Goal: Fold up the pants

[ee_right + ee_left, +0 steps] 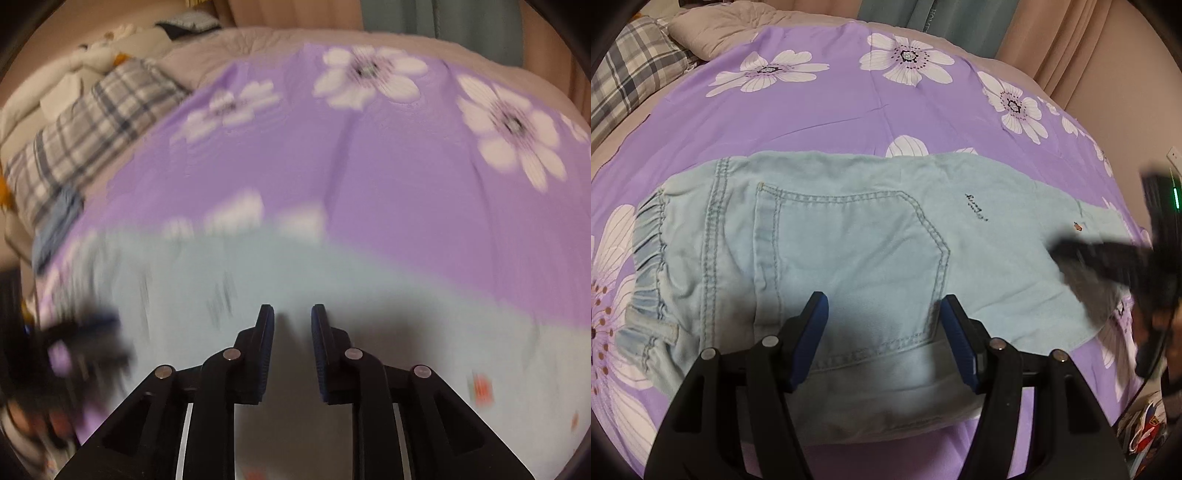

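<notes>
Pants (849, 251) of light blue denim, with an elastic gathered waistband and a stitched back pocket, lie flat on a purple bedsheet printed with white flowers (849, 110), waistband toward the left of the left wrist view. The left gripper (882, 306) hovers over the pocket area with its blue-padded jaws set wide apart; nothing sits between the pads. The right gripper (292, 314) stands over the leg portion of the pants with a narrow gap between its jaws, empty, and no fabric is gripped. The right wrist view is heavily blurred. A small dark embroidered script (976, 208) appears on the denim beyond the pocket; its wording cannot be read. A plaid pillow (635, 70) lies at the far left of the bed.
</notes>
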The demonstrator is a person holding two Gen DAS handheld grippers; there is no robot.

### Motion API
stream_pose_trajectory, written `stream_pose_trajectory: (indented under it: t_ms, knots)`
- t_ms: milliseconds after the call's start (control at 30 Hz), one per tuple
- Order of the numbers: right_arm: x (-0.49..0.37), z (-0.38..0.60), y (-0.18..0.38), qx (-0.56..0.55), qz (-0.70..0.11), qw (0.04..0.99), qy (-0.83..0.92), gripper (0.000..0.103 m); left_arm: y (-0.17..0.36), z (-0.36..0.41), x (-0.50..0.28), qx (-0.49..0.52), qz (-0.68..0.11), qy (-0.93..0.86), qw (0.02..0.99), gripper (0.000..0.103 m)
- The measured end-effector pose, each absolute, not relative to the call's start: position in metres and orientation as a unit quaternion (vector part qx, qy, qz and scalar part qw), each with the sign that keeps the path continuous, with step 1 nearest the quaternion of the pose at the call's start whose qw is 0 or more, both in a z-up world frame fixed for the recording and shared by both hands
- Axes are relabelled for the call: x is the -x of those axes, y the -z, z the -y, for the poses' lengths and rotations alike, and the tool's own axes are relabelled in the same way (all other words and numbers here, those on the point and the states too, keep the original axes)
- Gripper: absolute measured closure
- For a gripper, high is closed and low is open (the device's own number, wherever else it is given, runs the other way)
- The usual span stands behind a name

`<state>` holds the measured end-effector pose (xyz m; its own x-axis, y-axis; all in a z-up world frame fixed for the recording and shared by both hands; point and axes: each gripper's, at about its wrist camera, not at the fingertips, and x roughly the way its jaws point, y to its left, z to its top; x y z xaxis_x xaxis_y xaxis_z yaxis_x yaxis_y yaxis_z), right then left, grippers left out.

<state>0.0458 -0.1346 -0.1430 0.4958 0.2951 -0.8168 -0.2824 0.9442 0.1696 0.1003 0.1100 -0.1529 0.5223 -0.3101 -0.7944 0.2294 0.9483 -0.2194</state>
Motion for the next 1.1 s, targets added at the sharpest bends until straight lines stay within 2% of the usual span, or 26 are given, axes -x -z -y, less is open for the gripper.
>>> stream_pose_trajectory:
  t_ms: [100, 367, 433, 467, 567, 633, 667, 700, 800, 1100]
  knots:
    - [-0.003, 0.169, 0.155, -0.024, -0.464, 0.871, -0.159, 0.083, 0.152, -0.112, -0.09, 0.028, -0.462, 0.148, 0.874, 0.04]
    - [0.06, 0.299, 0.156, -0.248, -0.417, 0.866, -0.123, 0.081, 0.151, -0.116, -0.069, 0.005, -0.466, 0.127, 0.876, 0.039]
    - [0.07, 0.336, 0.16, -0.278, -0.409, 0.868, -0.047, 0.075, 0.149, -0.117, -0.07, 0.012, -0.473, 0.121, 0.873, 0.039]
    - [0.074, 0.358, 0.164, -0.292, -0.402, 0.868, -0.009, 0.068, 0.148, -0.117, -0.071, 0.011, -0.48, 0.114, 0.87, 0.039]
    - [0.095, 0.411, 0.164, -0.389, -0.347, 0.853, 0.033, 0.067, 0.141, -0.112, -0.071, 0.008, -0.489, 0.094, 0.867, 0.039]
    - [0.11, 0.432, 0.16, -0.404, -0.314, 0.857, 0.057, 0.064, 0.136, -0.109, -0.071, 0.016, -0.493, 0.086, 0.866, 0.039]
    - [0.117, 0.438, 0.16, -0.409, -0.308, 0.856, 0.073, 0.056, 0.134, -0.107, -0.071, 0.023, -0.493, 0.089, 0.865, 0.039]
    - [0.119, 0.445, 0.162, -0.415, -0.307, 0.853, 0.08, 0.053, 0.132, -0.102, -0.071, 0.032, -0.494, 0.095, 0.864, 0.039]
    - [0.118, 0.455, 0.17, -0.435, -0.304, 0.844, 0.073, 0.053, 0.127, -0.08, -0.073, 0.043, -0.496, 0.117, 0.86, 0.039]
    - [0.082, 0.464, 0.171, -0.398, -0.315, 0.857, 0.087, 0.049, 0.118, 0.007, -0.087, 0.077, -0.506, 0.205, 0.834, 0.039]
